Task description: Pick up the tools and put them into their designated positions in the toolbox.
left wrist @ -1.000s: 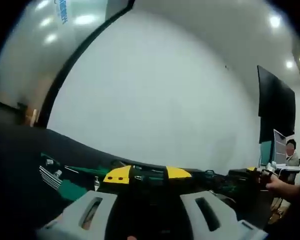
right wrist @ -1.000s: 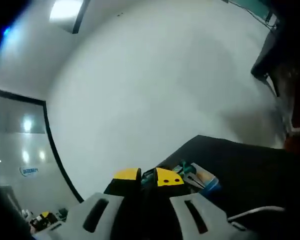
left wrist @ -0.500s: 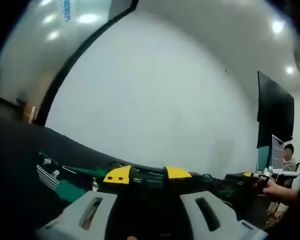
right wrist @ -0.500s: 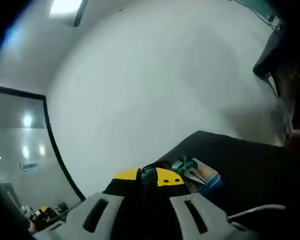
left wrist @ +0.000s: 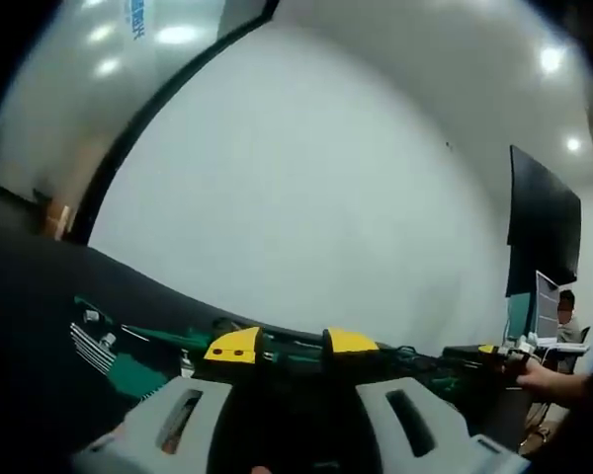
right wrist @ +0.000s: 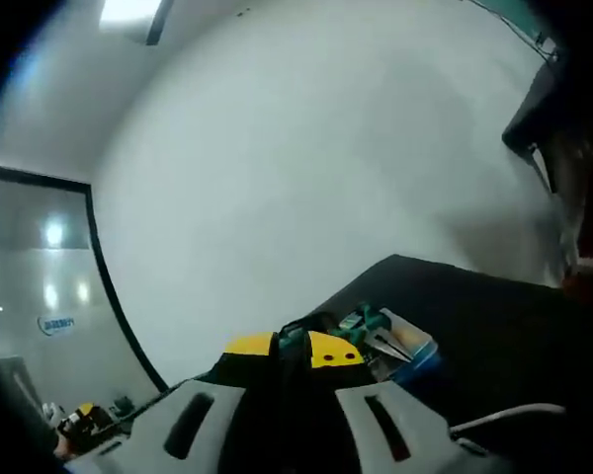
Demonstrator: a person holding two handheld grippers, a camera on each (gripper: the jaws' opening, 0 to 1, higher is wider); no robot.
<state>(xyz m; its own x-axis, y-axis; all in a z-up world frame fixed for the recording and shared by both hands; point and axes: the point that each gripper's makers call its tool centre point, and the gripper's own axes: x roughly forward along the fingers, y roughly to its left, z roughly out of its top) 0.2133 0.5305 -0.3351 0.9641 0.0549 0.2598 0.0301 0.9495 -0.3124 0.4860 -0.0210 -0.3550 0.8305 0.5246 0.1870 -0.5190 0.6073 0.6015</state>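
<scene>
- Grippers: the left gripper [left wrist: 292, 345] shows two pale grey moulded jaws with slotted cut-outs and yellow tip pads set apart, with dark table and green tools visible in the gap, so it stands released and grasps nothing.
- The right gripper [right wrist: 292, 349] has the same grey, slotted jaws, but its yellow pads sit almost together with only a narrow dark slit between them; whether anything thin is pinched there I cannot tell.
- In the left gripper view a dark, matte table [left wrist: 30, 326] runs across the lower part, and the tools [left wrist: 128, 351] lie on it just beyond the jaws: green handles, a green flat piece, and a row of thin, bright metal rods fanned side by side at the left.
- More green-handled pieces [left wrist: 430, 360] lie to the right of the jaws, blurred.
- At the far right edge a person's hand [left wrist: 549, 380] reaches over the table.
- In the right gripper view the same dark table [right wrist: 474, 336] rises to the right, and a small cluster of tools [right wrist: 381, 336] with teal handles, grey metal noses and a blue-edged packet lies just past the yellow pads.
- A thin pale cable [right wrist: 504, 415] curves along the table at lower right.
- A smooth white wall [right wrist: 306, 168] stands behind it all, edged by a dark frame and glossy glass [right wrist: 40, 276] with light spots.
</scene>
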